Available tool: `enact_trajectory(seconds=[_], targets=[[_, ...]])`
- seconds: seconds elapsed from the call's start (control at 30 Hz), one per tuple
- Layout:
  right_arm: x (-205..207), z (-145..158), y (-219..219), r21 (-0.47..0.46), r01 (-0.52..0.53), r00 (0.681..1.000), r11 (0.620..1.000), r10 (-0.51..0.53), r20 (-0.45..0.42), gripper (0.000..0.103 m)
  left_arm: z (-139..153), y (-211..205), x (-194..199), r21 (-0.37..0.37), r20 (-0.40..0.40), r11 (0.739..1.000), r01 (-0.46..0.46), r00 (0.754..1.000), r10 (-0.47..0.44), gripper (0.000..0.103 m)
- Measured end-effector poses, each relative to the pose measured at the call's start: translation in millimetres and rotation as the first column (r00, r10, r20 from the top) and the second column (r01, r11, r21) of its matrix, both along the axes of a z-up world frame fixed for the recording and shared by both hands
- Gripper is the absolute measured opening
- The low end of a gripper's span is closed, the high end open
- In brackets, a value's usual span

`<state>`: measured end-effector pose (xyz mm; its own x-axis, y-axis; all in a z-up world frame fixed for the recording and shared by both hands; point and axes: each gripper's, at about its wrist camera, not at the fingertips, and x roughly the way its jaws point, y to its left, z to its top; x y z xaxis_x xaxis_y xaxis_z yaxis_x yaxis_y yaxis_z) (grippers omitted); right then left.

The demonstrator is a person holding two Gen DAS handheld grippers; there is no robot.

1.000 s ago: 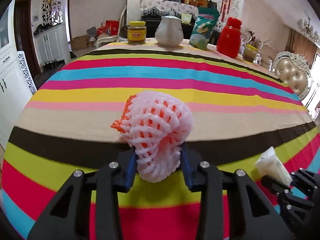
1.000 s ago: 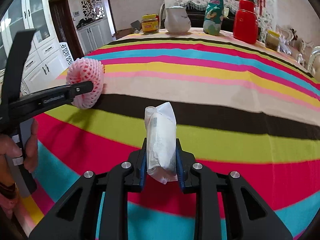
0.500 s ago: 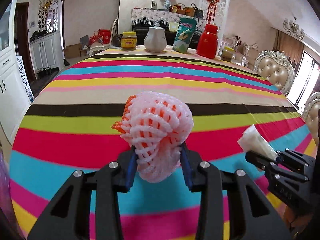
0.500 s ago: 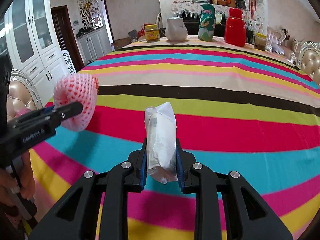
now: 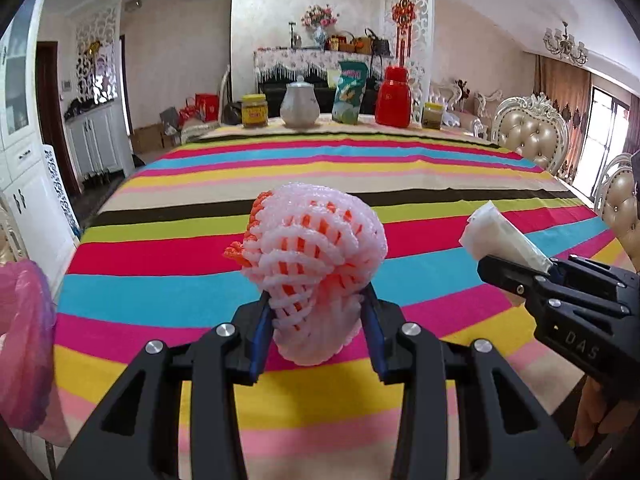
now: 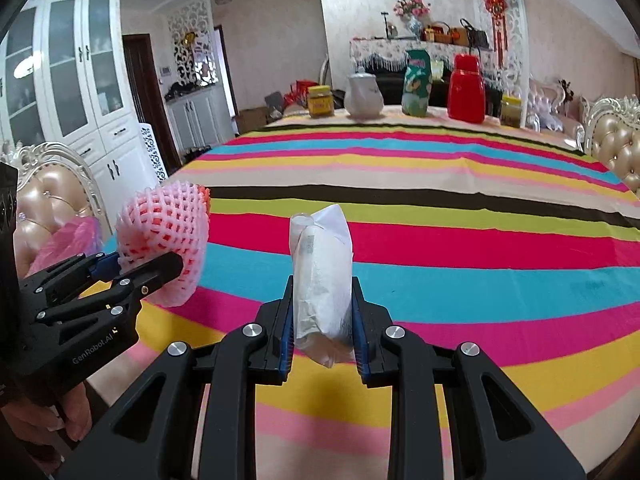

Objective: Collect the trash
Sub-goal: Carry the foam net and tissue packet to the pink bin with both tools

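My left gripper [image 5: 316, 320] is shut on a pink and orange foam fruit net [image 5: 316, 264] and holds it above the near edge of the striped table [image 5: 360, 176]. It also shows in the right wrist view [image 6: 164, 236] at the left. My right gripper [image 6: 322, 320] is shut on a crumpled white paper wrapper [image 6: 322, 280] held upright above the table's near edge. That wrapper shows in the left wrist view [image 5: 500, 236] at the right. A pink plastic bag [image 5: 24, 340] hangs at the far left, off the table.
At the table's far edge stand a yellow-lidded jar [image 5: 254, 110], a white teapot [image 5: 299, 104], a green snack bag [image 5: 349, 98], a red thermos [image 5: 394, 98] and a small jar [image 5: 433, 116]. Padded chairs [image 5: 532, 136] stand at the right, white cabinets [image 6: 80, 92] at the left.
Both grippers have pulled back toward the near edge of the table and risen, each still holding its piece of trash. The pink bag has come into view at the left.
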<state>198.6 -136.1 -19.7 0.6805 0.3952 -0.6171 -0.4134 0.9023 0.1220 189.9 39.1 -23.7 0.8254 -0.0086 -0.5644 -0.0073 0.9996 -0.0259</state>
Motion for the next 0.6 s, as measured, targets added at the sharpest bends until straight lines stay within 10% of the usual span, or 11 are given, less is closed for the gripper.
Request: enact_trajectory(seconds=[0.6], targets=[[-57.0, 11.6, 21.4, 0.063, -0.064, 0.997, 0.996, 0.061, 0.048, 0.025, 6.4, 26.6, -90.0, 0.005, 0.082, 0.998, -0.061, 0.995, 0.061, 0.039]])
